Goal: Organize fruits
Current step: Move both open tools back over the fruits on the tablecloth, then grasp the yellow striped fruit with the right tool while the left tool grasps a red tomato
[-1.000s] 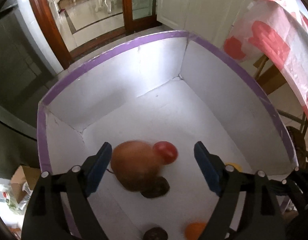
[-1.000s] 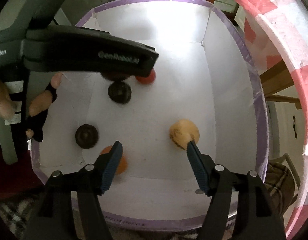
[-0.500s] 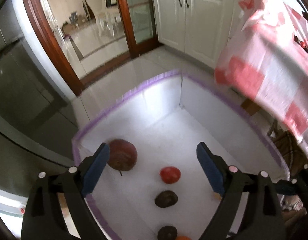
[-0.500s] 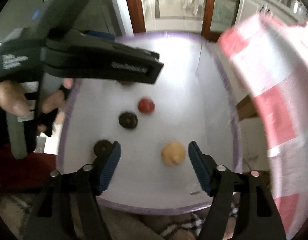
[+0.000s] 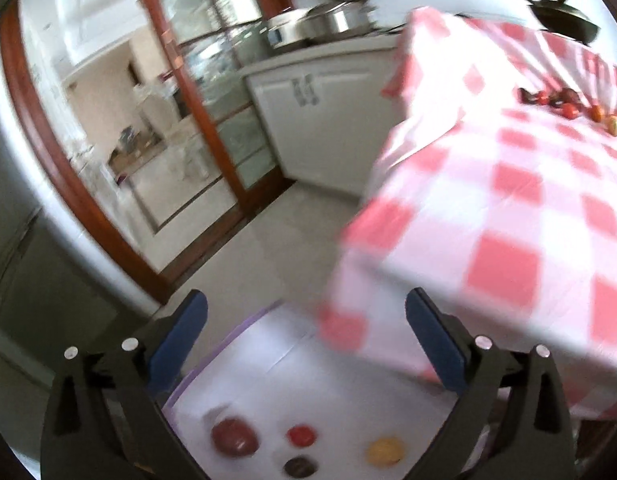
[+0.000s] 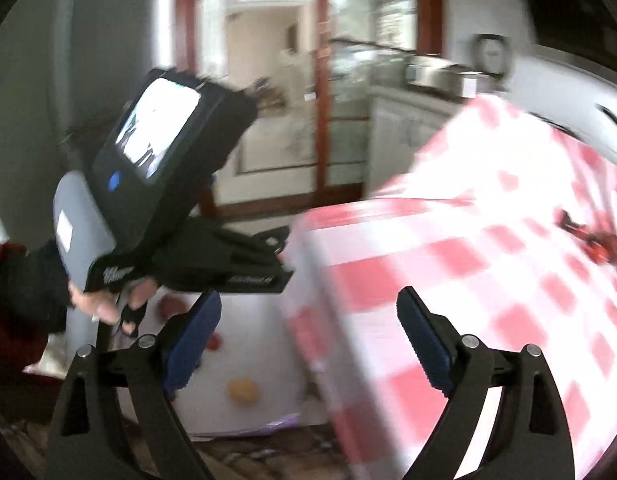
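A white box with a purple rim (image 5: 244, 326) stands on the floor below me. In it lie a big reddish-brown fruit (image 5: 233, 437), a small red fruit (image 5: 301, 435), a dark fruit (image 5: 299, 466) and a yellow fruit (image 5: 384, 451). More small fruits (image 5: 568, 107) lie far off on the checkered table. My left gripper (image 5: 306, 336) is open and empty, high above the box. My right gripper (image 6: 308, 330) is open and empty, facing the table edge; the yellow fruit (image 6: 243, 391) shows below it. The left gripper's body (image 6: 156, 200) fills the right wrist view's left side.
A table with a pink-and-white checkered cloth (image 5: 508, 220) stands right of the box and overhangs it. White cabinets (image 5: 324, 120) with metal pots (image 5: 324, 24) are behind. A wooden-framed glass door (image 5: 180, 132) is to the left. A dark pan (image 5: 564, 16) sits at the table's far end.
Both grippers have risen up and away from the box and tilted toward the table. The big fruit, released by the left gripper, rests at the box's left side.
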The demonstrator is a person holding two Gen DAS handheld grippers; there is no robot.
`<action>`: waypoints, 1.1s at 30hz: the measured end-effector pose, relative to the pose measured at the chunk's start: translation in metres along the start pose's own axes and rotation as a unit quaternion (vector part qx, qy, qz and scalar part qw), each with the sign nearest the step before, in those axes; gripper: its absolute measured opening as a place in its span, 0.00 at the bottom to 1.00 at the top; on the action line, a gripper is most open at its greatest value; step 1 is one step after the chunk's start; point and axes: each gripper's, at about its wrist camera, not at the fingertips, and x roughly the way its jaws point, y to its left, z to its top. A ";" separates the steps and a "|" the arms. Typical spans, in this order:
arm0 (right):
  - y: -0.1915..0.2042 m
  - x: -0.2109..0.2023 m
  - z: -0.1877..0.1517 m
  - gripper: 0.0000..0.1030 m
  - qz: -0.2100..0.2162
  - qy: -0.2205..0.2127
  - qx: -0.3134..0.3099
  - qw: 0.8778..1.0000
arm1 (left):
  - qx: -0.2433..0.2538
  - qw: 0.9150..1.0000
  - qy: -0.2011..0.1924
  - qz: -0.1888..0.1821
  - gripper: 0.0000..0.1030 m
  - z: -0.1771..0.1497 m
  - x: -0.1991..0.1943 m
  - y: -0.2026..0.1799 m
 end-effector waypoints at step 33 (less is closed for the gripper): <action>-0.505 0.006 -0.069 0.84 -0.320 0.063 0.411 0.851 | -0.132 0.928 0.022 -0.347 0.98 0.185 0.115 -0.267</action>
